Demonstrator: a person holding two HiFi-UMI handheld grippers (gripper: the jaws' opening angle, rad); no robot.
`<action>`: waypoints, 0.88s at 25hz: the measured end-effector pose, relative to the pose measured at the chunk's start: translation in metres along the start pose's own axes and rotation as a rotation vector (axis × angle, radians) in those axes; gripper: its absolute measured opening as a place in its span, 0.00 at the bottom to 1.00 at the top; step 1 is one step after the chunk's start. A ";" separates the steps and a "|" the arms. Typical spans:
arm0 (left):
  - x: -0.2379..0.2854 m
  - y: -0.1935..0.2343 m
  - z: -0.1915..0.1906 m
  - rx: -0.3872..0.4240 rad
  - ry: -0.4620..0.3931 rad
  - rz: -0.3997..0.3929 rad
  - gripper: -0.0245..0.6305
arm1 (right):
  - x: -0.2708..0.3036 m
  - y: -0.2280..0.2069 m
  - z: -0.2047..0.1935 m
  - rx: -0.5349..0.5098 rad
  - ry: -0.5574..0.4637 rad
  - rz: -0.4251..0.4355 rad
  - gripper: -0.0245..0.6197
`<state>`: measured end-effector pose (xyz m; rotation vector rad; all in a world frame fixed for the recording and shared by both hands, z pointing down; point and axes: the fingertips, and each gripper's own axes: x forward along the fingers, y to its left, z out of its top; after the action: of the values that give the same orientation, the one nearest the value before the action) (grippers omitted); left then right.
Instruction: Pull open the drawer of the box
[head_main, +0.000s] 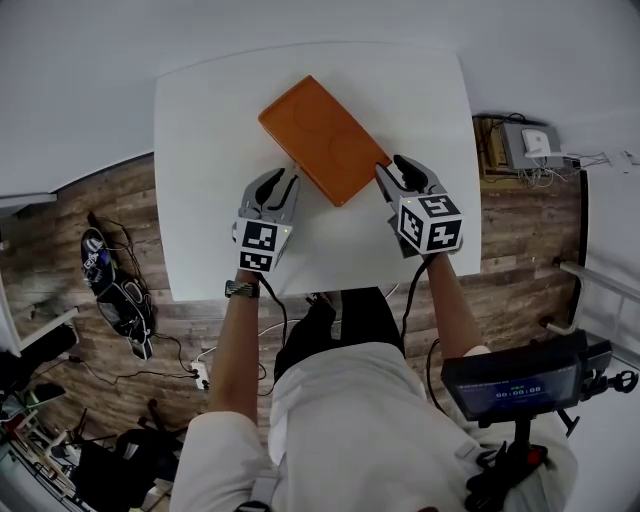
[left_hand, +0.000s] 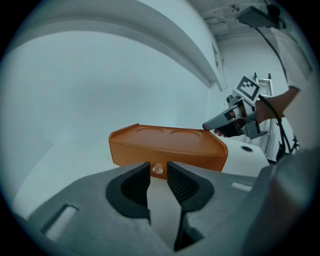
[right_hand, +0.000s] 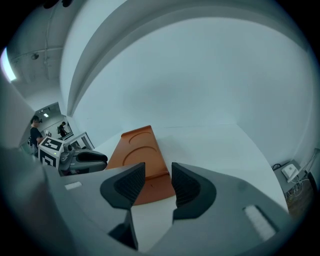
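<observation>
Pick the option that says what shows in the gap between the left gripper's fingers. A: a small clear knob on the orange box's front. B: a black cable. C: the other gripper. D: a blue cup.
A: the left gripper looks along its open fingers at the small clear knob on the front of the orange box, framed in their gap and not pinched.

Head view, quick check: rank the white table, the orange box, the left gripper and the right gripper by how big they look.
1. white table
2. orange box
3. left gripper and right gripper: they look about the same size, so I won't rank one above the other.
</observation>
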<state>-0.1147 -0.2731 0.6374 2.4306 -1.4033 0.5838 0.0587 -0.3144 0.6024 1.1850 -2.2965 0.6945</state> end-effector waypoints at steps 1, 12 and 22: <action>0.001 0.000 0.000 0.011 0.002 -0.003 0.19 | 0.001 0.000 0.000 0.000 -0.003 0.005 0.30; 0.017 0.000 -0.009 0.000 0.020 -0.023 0.19 | 0.003 -0.001 -0.002 0.034 -0.013 0.035 0.30; 0.022 0.001 -0.013 -0.003 0.050 -0.021 0.19 | 0.003 0.000 -0.001 0.071 -0.016 0.062 0.30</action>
<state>-0.1079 -0.2846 0.6595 2.4083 -1.3564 0.6331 0.0577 -0.3155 0.6050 1.1588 -2.3481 0.7987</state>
